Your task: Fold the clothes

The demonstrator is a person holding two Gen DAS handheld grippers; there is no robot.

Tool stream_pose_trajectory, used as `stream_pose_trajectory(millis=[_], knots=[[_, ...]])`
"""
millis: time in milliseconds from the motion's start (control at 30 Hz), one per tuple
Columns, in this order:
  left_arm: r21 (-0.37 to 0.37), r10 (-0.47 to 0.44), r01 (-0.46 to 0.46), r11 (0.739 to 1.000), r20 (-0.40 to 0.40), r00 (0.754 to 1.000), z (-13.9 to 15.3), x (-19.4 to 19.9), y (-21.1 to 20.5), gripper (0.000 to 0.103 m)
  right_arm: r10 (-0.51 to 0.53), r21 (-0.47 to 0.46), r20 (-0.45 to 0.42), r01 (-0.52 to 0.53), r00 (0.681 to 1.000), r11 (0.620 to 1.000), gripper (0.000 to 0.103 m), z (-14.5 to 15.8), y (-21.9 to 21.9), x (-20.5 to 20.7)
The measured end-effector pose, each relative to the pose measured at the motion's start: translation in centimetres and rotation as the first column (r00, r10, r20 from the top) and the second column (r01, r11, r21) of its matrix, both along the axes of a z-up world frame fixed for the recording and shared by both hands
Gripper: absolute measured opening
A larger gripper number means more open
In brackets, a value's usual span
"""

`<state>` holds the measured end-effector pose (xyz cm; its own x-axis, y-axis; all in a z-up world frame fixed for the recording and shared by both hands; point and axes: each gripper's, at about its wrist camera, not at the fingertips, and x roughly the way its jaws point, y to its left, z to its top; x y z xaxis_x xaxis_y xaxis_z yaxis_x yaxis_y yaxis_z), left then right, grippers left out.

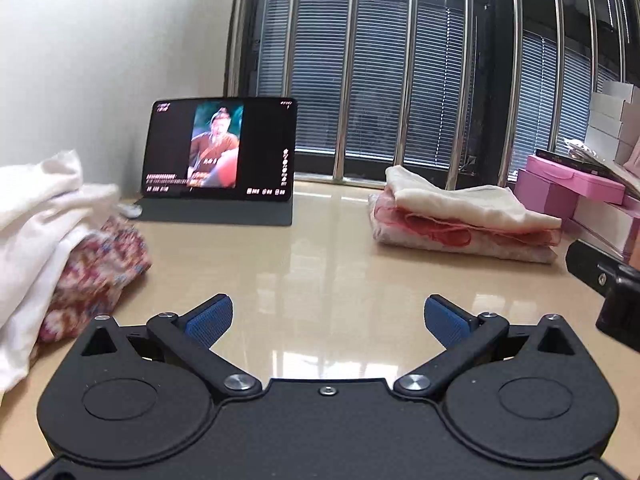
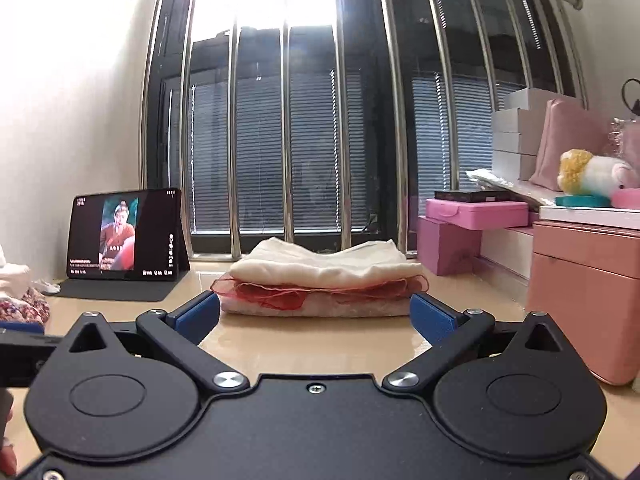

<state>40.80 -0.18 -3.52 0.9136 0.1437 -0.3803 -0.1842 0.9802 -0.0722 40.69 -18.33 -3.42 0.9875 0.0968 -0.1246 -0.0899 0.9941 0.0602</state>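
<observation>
Between garments: both tools, left tool [image 1: 327,320] and right tool [image 2: 314,316], gape wide and empty above the counter [image 1: 320,256], folded stack [image 2: 320,280] ahead of the right, unfolded heap [image 1: 60,240] left of the left tool, presumably next to grasp.

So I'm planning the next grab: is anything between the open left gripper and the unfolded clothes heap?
No. In the left wrist view, only bare glossy tabletop separates the left gripper from the unfolded heap at its left.
</observation>
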Motion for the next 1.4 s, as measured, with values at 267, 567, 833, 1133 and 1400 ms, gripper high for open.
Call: stream_pose_trajectory(millis=[267, 567, 833, 1133, 1400], knots=[[-0.034, 0.026, -0.027, 0.999, -0.012, 1.0, -0.1, -4.4, 0.7, 0.103, 0.011, 0.016, -0.04, -0.011, 0.999, 1.0, 0.102, 0.1, -0.2, -3.9], [0.0, -0.004, 0.004, 1.0, -0.064, 0.998, -0.2, -7.9, 0.0, 0.103, -0.02, 0.022, -0.088, 0.022, 0.996, 1.0, 0.102, 0.0, -0.5, -8.0], [-0.02, -0.051, 0.049, 0.999, -0.115, 0.992, -1.2, -12.0, 0.3, 0.103, -0.046, 0.005, -0.131, 0.047, 0.99, 0.999, 0.102, -0.3, -0.9, -11.4], [-0.004, -0.054, 0.054, 0.999, -0.124, 0.991, -1.1, -18.1, 1.7, 0.103, 0.012, -0.027, -0.14, -0.016, 0.99, 0.999, 0.101, -3.4, 0.2, -17.8], [-0.007, -0.087, 0.087, 0.996, -0.117, 0.989, -0.6, -24.5, 2.5, 0.103, 0.089, -0.01, -0.152, -0.091, 0.984, 0.996, 0.101, -2.9, 0.7, -23.8]])
